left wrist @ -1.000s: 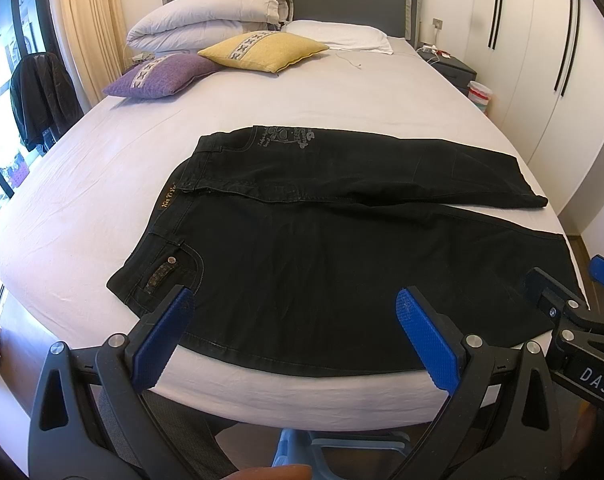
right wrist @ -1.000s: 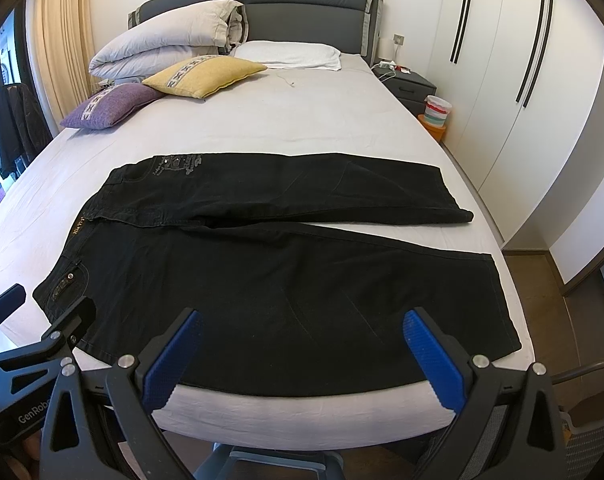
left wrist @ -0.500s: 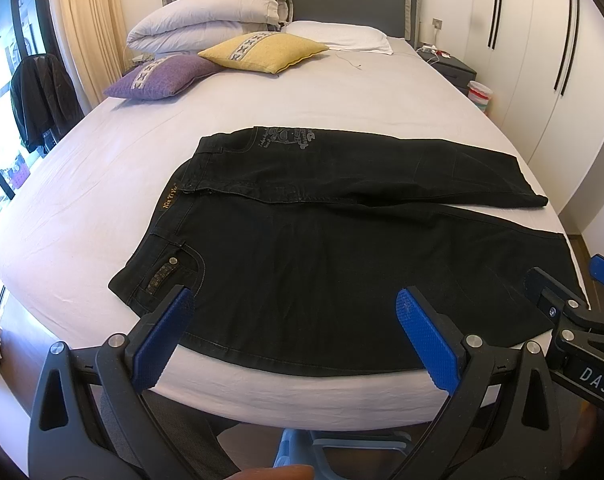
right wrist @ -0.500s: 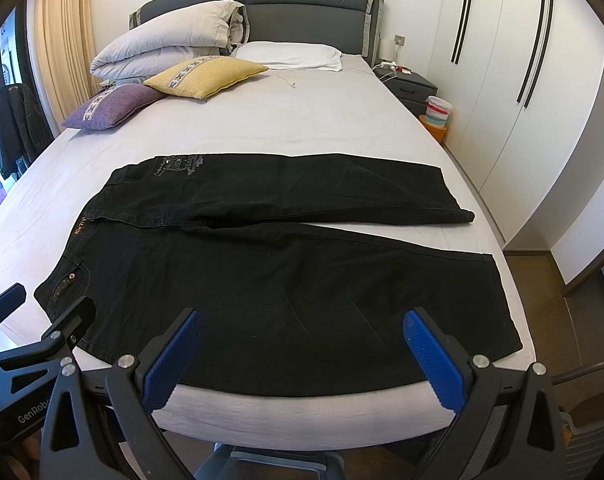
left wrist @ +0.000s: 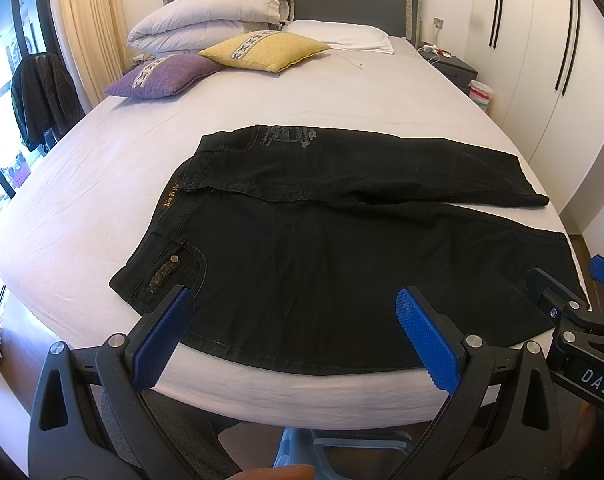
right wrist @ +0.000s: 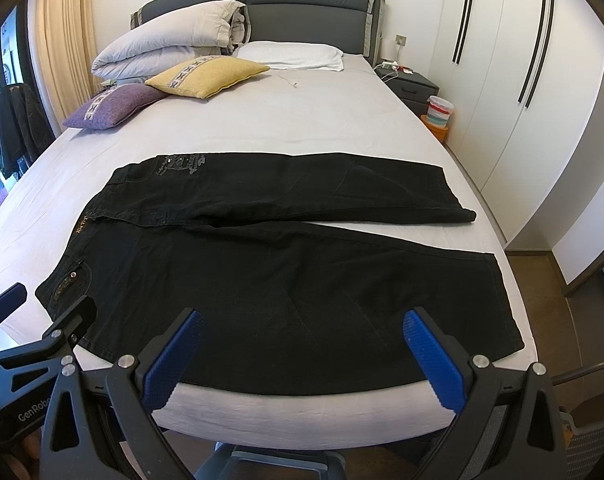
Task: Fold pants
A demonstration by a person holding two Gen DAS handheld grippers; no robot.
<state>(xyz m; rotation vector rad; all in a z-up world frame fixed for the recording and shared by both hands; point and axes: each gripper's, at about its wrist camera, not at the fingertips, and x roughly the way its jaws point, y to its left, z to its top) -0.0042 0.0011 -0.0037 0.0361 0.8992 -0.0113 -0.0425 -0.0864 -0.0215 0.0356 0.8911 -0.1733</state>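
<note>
- Black pants (left wrist: 342, 248) lie flat across the near part of the bed (left wrist: 82, 200), waistband to our left, legs to our right w/ a thin wedge of sheet between the hems.
- Left gripper (left wrist: 294, 320): jaws wide apart, empty, held at the near bed edge.
- Right gripper (right wrist: 302, 340): likewise spread, empty, nr the lower leg.
- Yellow cushion (right wrist: 208, 76) & purple cushion (right wrist: 114, 110) sit well apart from the pants.

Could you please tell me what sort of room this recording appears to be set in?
Most likely a home bedroom. A wide bed with a padded grey headboard fills the view, pillows and cushions lie at its head, and a white built-in wardrobe lines the right-hand wall beside a nightstand.
</note>
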